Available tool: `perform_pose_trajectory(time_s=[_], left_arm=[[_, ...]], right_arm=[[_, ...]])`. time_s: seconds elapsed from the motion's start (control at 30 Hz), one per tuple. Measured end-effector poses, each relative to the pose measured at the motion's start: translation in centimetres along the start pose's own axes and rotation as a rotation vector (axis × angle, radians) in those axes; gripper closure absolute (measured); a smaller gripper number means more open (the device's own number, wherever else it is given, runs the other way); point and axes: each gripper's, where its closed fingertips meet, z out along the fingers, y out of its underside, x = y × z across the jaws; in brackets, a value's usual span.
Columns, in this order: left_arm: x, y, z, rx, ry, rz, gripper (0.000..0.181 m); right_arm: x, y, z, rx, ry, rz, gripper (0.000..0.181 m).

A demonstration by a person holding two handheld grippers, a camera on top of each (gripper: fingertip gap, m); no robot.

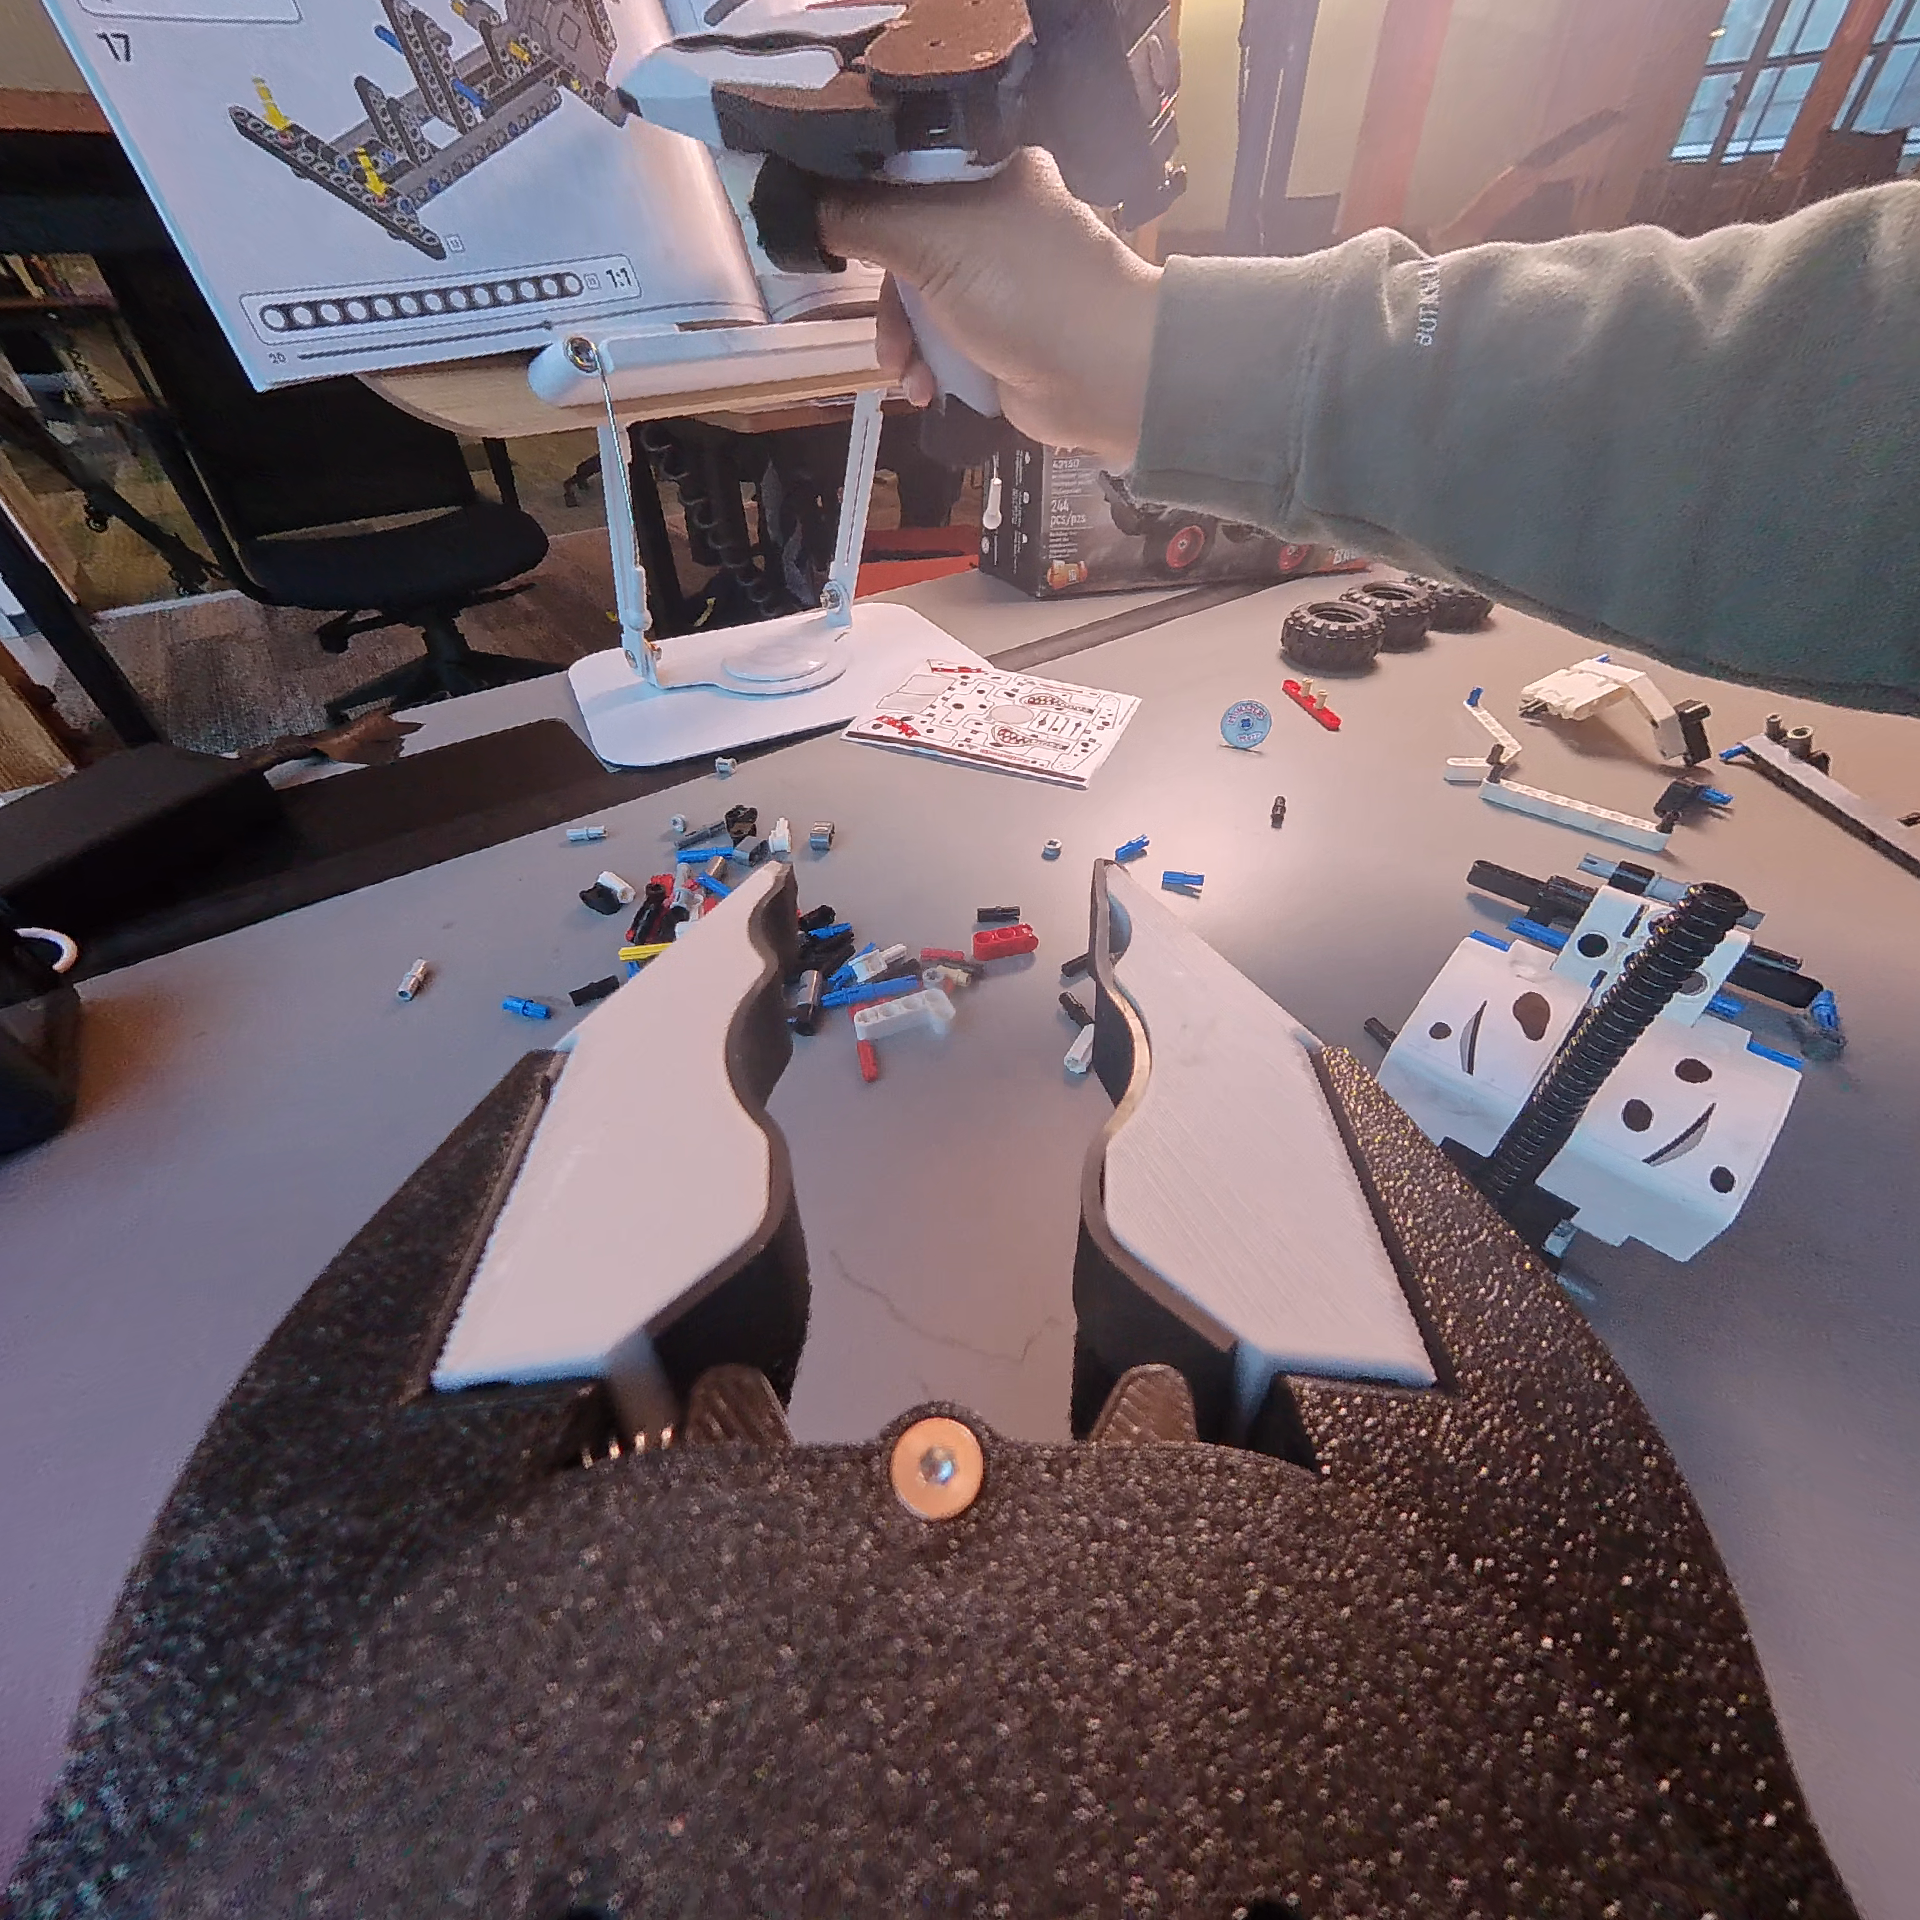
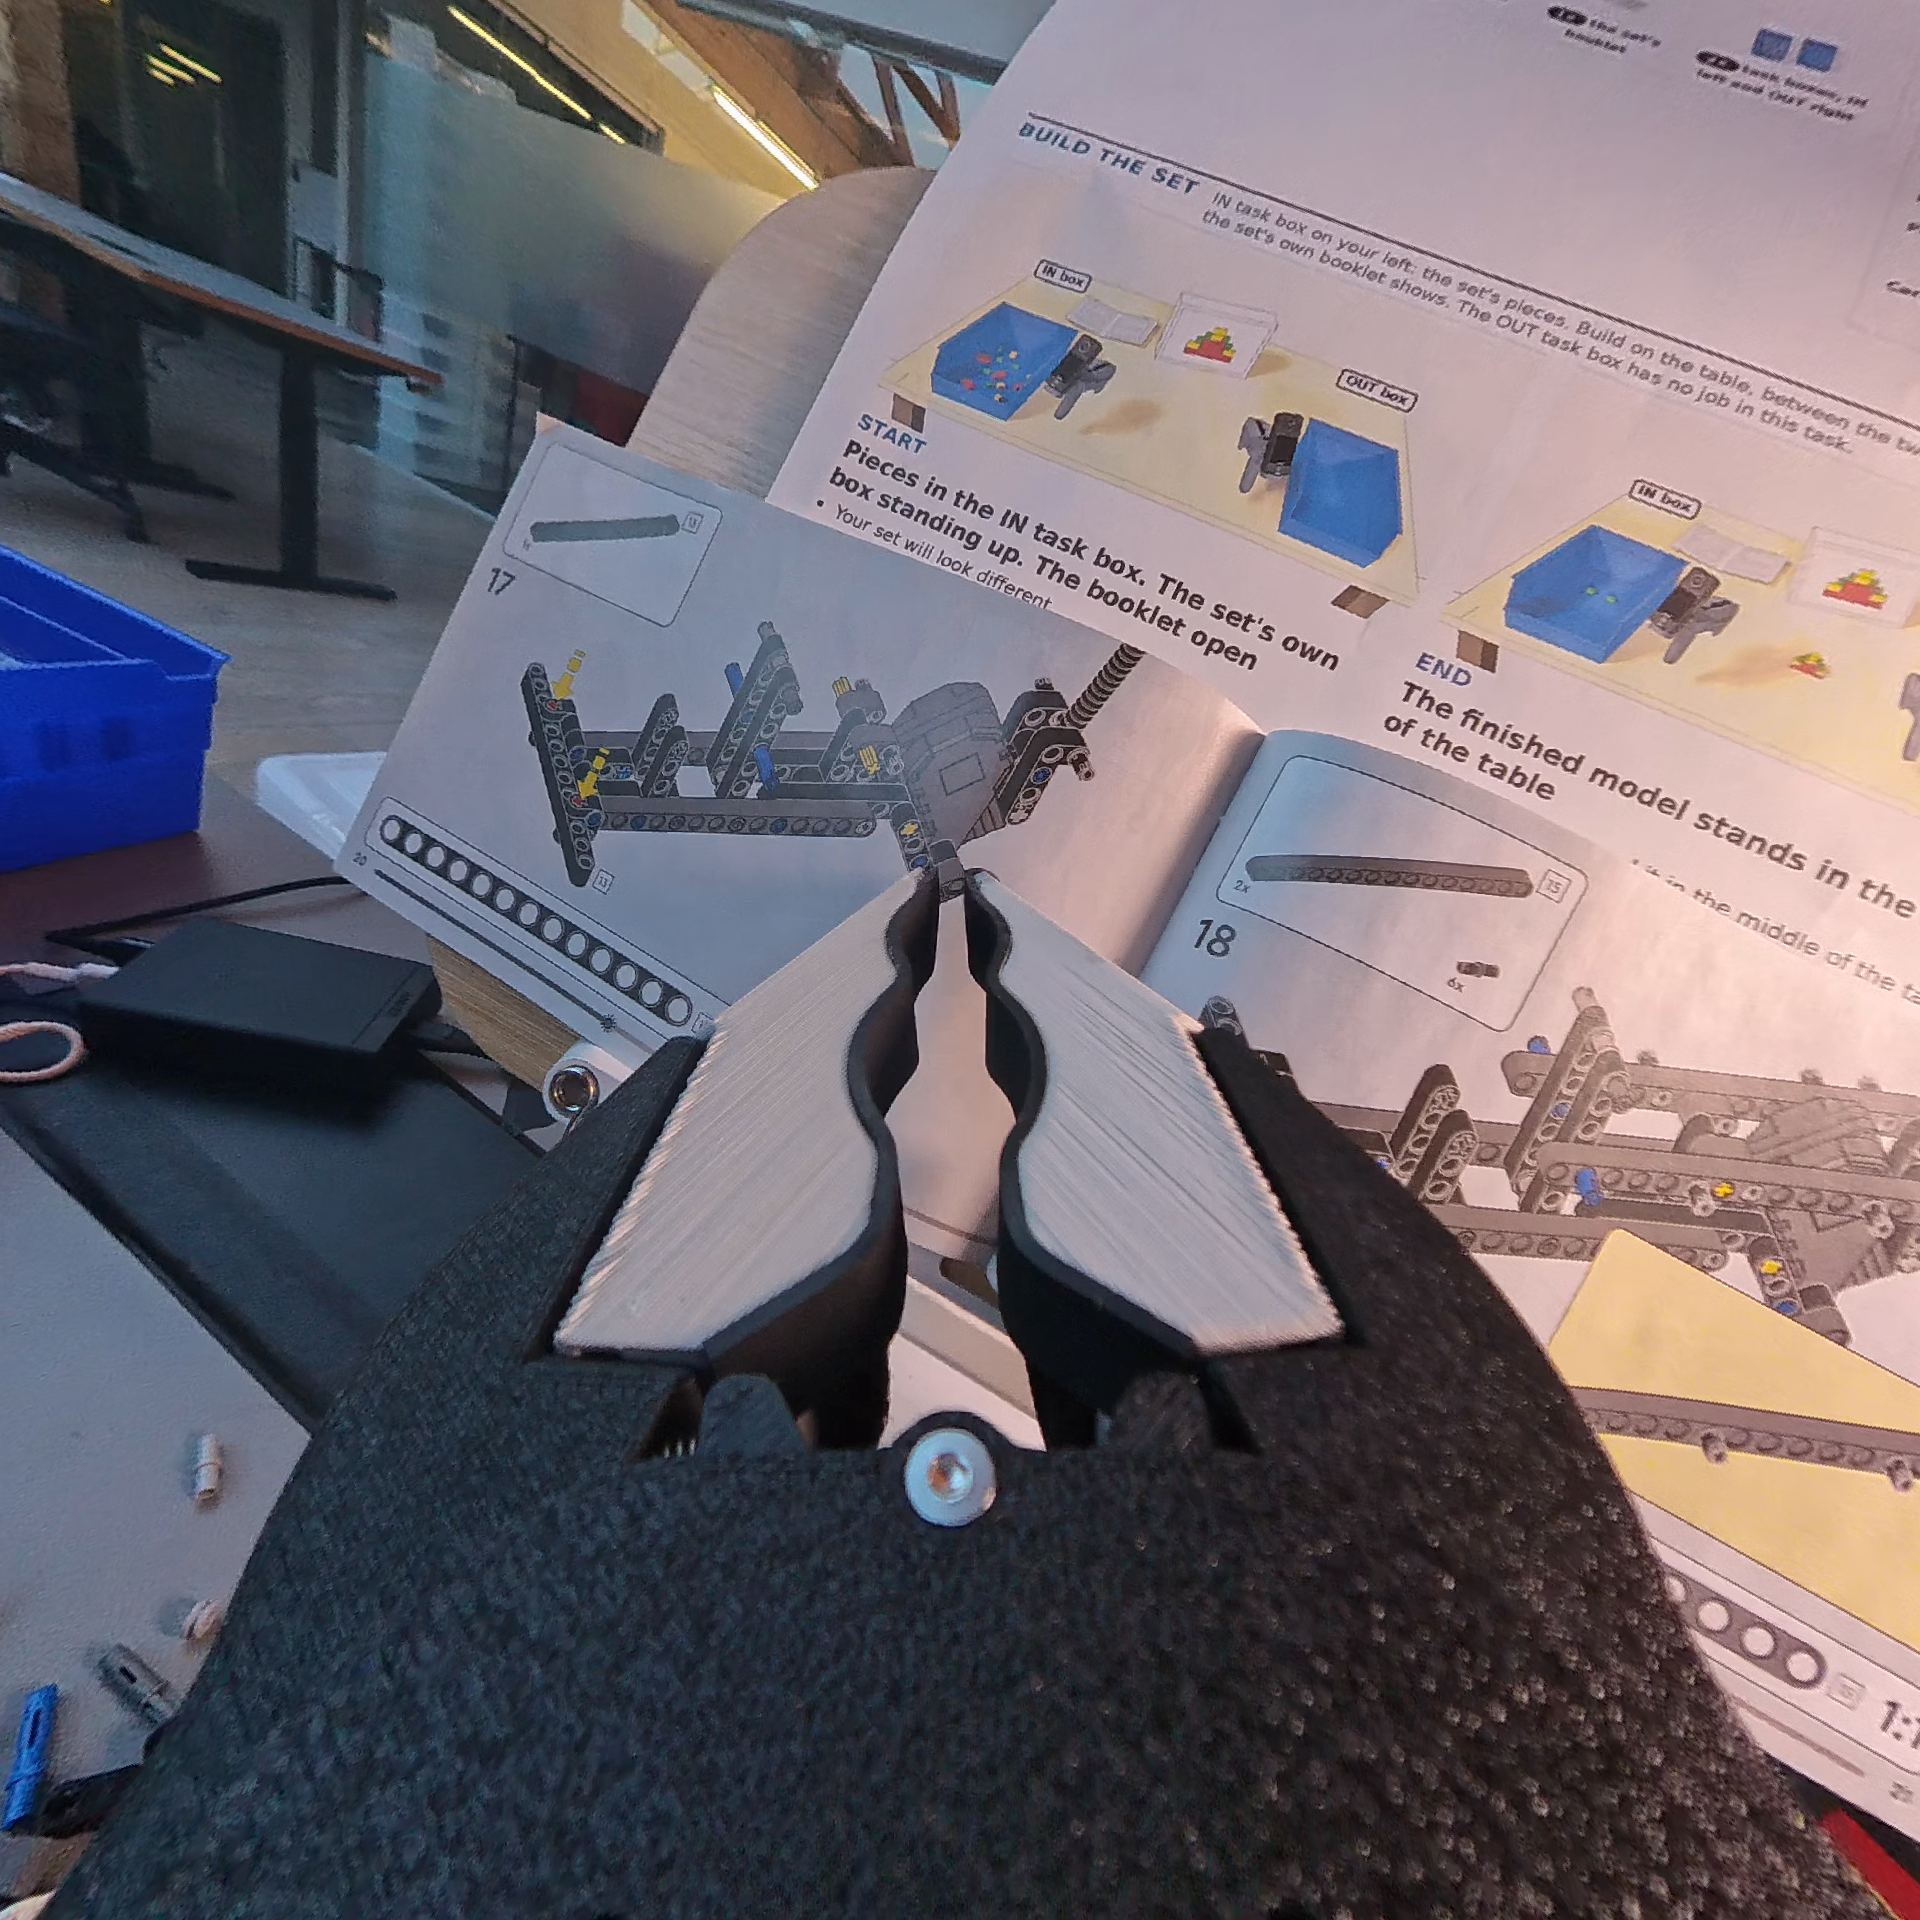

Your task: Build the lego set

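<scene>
1. Left wrist view: the left gripper [image 1: 940, 904] hangs over the grey table [image 1: 312, 1122] with its fingers spread wide and nothing between them.
2. Past the fingertips lies a loose pile of pins [image 1: 821, 956] (blue, black, red, white and one yellow), spilling partly behind the left finger.
3. To the right on the table rests a white block [image 1: 1579, 1081] with a black ribbed hose [image 1: 1621, 1018] lying across it.
4. Farther back sit three black tyres [image 1: 1371, 613], a white beam [image 1: 1569, 816], a sticker sheet [image 1: 992, 722] and the set's box [image 1: 1101, 540].
5. A white stand [image 1: 748, 665] holds the booklet [image 1: 395, 177] upright at the table's far edge.
6. The right gripper [image 1: 634, 104] is raised at the booklet, held by a hand [image 1: 997, 301] in a grey-green sleeve [image 1: 1558, 416].
7. Right wrist view: the right gripper [image 2: 948, 883] is clenched, tips nearly together, pinching a small dark pin [image 2: 948, 871] right in front of the open booklet [image 2: 790, 748].
8. Behind the booklet stands a printed instruction sheet [image 2: 1403, 343].
9. At left a blue bin [image 2: 94, 717] and a black box [image 2: 260, 1003] sit on a darker surface.
10. A few pins [image 2: 31, 1756] lie at lower left (partly hidden).
</scene>
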Motion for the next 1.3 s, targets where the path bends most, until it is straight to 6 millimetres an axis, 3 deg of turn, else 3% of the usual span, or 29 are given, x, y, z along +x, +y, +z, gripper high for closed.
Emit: perform_pose_trajectory(time_s=[0.43,0.57,0.63,0.67,0.77,0.9,0.97,1.03,1.13,1.2,1.3], left_arm=[[0.0,0.2,0.1,-0.007,0.003,-0.006,0.125],[0.5,0.0,0.1,0.004,0.028,0.004,0.123],[1.2,-0.4,-0.1,0.021,0.07,0.006,0.122],[1.7,-0.7,-0.2,0.03,0.105,0.003,0.122],[4.1,-0.9,-0.7,0.02,0.288,-0.023,0.121],[8.1,-0.8,-2.1,-0.006,0.556,-0.02,0.114],[10.0,0.4,-2.5,-0.076,0.665,-0.015,0.105],[11.5,1.7,-2.8,-0.141,0.737,0.013,0.099],[13.1,3.8,-2.4,-0.229,0.759,0.089,0.095],[13.1,4.6,-1.5,-0.256,0.686,0.143,0.108],[12.5,4.5,-0.8,-0.281,0.622,0.08,0.115]], right_arm=[[0.6,-0.1,-0.2,0.0,-0.002,0.012,0.177],[-1.1,0.3,-2.4,0.003,-0.119,0.058,0.178],[-4.6,0.0,-5.6,0.004,-0.354,0.094,0.178],[-6.7,-0.3,-8.2,0.003,-0.508,0.11,0.177],[-11.6,0.0,-18.3,-0.081,-0.876,0.082,0.154],[-14.3,2.7,-32.6,-0.274,-1.187,-0.048,0.126],[-15.0,5.2,-37.8,-0.414,-1.25,-0.107,0.111],[-15.8,8.0,-40.2,-0.515,-1.204,-0.198,0.105],[-17.0,12.0,-40.4,-0.588,-1.096,-0.366,0.102],[-17.1,12.8,-39.1,-0.579,-1.035,-0.394,0.12],[-17.1,12.7,-38.9,-0.607,-1.115,-0.334,0.121]])
